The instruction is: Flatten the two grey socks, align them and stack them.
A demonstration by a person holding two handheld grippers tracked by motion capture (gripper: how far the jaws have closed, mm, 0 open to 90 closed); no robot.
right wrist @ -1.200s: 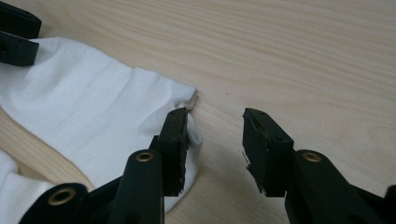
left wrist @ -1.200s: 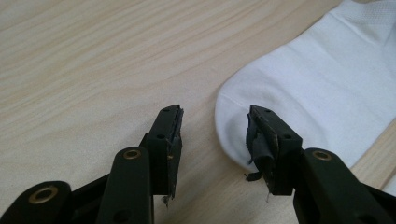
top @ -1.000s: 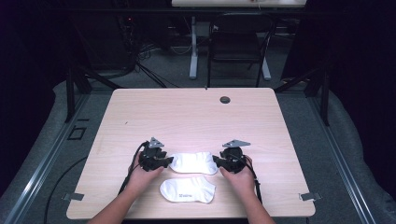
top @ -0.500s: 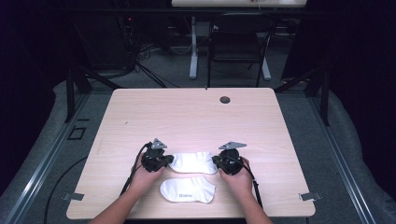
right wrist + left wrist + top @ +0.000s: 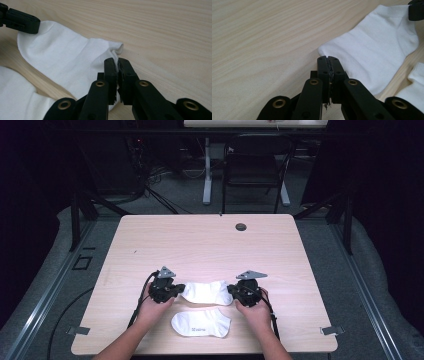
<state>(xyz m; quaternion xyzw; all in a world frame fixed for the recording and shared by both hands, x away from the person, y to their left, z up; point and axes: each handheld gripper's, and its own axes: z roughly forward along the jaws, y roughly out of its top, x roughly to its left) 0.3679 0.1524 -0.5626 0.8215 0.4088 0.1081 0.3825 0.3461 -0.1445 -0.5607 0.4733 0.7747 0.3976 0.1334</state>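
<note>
Bench (image 5: 210, 245): pale wood-grain top, rounded corners, a dark round plug (image 5: 241, 226) near its far edge; metal brackets at the near left and near right corners.
Room: dark; grey floor (image 5: 45, 285) with a rail on each side, a black chair (image 5: 255, 167) and a white bench leg beyond the far edge, cables on the floor at far left.
Far sock (image 5: 207, 291): white, flat on the bench near its near edge, stretched left to right between the two tongs.
Near sock (image 5: 201, 323): white, flat, just nearer than the far sock and apart from it.
Writing: a small grey mark on the near sock in the high view; too small to read.
Left tongs (image 5: 328, 58): clenched on the left end of the far sock; jaws have just been closing, with cloth pinched between them.
Right tongs (image 5: 117, 60): clenched on the right end of the far sock at its cuff, which puckers at the tips; jaws have just been closing.
Gripper views: show the wood grain, the ribbed cuff and the cloth folds, and each the opposite tongs at the sock's far end.
High view: shows both hands, the forearms and the trailing cables.
</note>
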